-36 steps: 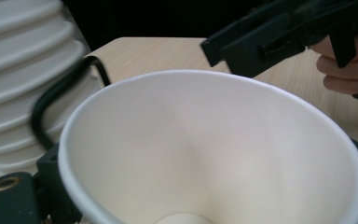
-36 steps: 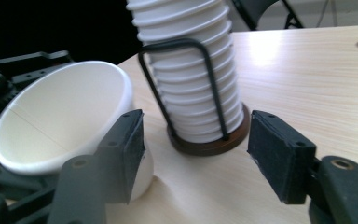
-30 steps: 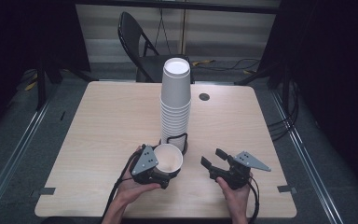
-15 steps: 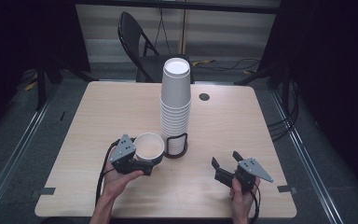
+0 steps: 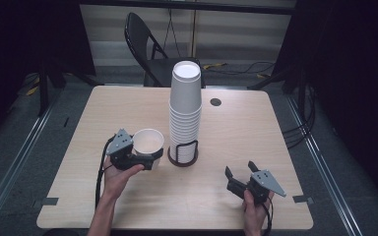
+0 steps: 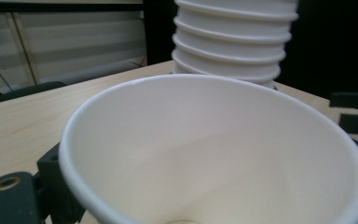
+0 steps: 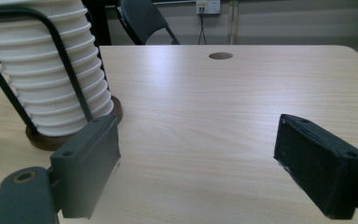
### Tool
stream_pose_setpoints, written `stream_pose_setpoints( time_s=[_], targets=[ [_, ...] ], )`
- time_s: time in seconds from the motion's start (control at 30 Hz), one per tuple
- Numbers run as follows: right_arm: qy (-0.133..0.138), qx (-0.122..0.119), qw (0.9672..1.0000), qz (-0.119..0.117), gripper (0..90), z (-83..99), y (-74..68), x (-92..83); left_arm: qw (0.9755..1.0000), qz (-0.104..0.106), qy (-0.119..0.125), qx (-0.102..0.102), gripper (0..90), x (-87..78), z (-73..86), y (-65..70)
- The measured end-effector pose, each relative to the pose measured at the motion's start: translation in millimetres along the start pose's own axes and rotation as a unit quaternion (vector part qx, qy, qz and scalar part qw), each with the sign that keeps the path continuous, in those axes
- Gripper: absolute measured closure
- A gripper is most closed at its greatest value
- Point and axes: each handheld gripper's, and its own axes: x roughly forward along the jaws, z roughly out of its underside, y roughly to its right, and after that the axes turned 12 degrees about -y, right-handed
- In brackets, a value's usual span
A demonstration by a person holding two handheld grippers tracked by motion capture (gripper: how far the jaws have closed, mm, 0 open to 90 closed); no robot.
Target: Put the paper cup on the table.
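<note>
A tall stack of white paper cups stands in a dark wire holder at the middle of the table. My left gripper is shut on a single white paper cup, upright with its mouth up, just left of the holder. In the left gripper view that paper cup is close to the camera, with the stack behind it. My right gripper is open and empty near the front right of the table. In the right gripper view its fingers stand wide apart, with the stack at the left.
The wooden table has a round cable hole behind the stack. A black folding chair stands beyond the far edge. Dark floor and rails lie on both sides of the table.
My left gripper has carried the single cup leftward, away from the stack. My right gripper has drawn back toward the front right edge and stays open.
</note>
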Motion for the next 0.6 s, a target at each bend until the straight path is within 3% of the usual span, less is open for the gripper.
stream_pose_setpoints(
  time_s=[0.17, 0.27, 0.33, 0.43, 0.6],
  targets=[
    [0.006, -0.01, 0.9999, 0.007, 13.3, 0.9, -3.6, -0.3, 0.9999, -0.006, -0.001, -0.009, 8.4, 3.5, -5.2, -11.9],
    [0.002, -0.011, 0.9999, 0.01, 13.3, 1.4, -4.7, -1.3, 0.9997, -0.008, 0.006, -0.024, 8.3, 5.5, -7.4, -20.3],
    [0.014, -0.014, 0.9994, 0.029, 13.3, 2.8, -7.4, -3.0, 0.999, -0.007, 0.013, -0.042, 8.0, 7.7, -7.5, -26.1],
    [0.027, -0.03, 0.9979, 0.05, 13.2, 4.8, -12.9, -4.9, 0.9986, -0.017, 0.01, -0.05, 7.9, 12.6, -6.8, -32.9],
    [0.033, -0.016, 0.9988, 0.032, 13.3, 5.3, -8.2, -6.0, 0.9982, -0.026, 0.008, -0.054, 7.9, 20.3, -8.7, -44.0]
  ],
)
